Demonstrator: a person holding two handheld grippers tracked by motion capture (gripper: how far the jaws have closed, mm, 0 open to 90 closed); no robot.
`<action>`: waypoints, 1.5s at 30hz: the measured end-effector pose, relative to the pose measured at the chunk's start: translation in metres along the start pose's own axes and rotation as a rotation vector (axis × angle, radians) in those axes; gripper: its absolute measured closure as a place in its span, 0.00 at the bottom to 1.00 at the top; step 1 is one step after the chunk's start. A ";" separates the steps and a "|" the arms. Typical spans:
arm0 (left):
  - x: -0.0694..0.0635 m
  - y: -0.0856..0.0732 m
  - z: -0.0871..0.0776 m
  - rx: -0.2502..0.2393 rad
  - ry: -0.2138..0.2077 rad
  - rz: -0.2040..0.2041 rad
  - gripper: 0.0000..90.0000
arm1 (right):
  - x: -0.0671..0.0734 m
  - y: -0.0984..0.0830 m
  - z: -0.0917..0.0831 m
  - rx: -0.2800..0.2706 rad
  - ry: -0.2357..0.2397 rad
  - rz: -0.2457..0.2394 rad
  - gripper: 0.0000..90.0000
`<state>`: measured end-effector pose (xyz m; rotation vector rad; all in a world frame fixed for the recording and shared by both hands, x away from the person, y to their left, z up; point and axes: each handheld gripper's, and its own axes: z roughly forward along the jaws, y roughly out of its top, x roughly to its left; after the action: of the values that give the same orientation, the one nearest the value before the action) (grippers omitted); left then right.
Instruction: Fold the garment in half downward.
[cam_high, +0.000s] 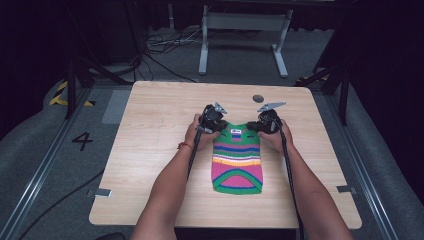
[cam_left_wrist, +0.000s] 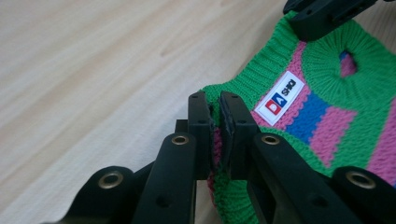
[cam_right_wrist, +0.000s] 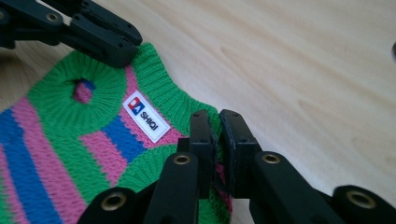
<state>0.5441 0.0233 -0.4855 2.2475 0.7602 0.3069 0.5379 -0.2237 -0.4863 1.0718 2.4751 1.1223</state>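
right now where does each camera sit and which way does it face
High view: above the person's table edge, facing forward and down on the striped knit sweater; both forearms, left gripper, right gripper.
Left gripper view: rides that gripper, along its jaws shut on the sweater's green edge.
Right gripper view: rides the right gripper, jaws likewise shut on the sweater.
Both gripper views share the white label.

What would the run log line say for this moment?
left gripper: shut on sweater far corner | right gripper: shut on other far corner | sweater: flat on table
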 end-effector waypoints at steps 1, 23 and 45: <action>0.001 0.001 -0.003 0.000 0.004 0.001 0.93 | 0.001 0.003 -0.002 -0.015 -0.001 -0.006 0.93; -0.029 0.008 -0.073 -0.101 -0.005 0.194 0.91 | 0.034 0.016 -0.058 -0.151 0.071 -0.163 0.93; -0.082 -0.047 -0.097 -0.077 -0.148 0.312 0.91 | 0.080 -0.042 -0.082 -0.056 0.240 -0.286 0.93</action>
<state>0.4173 0.0554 -0.4501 2.2836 0.3141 0.3074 0.4208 -0.2322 -0.4529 0.5702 2.6490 1.2811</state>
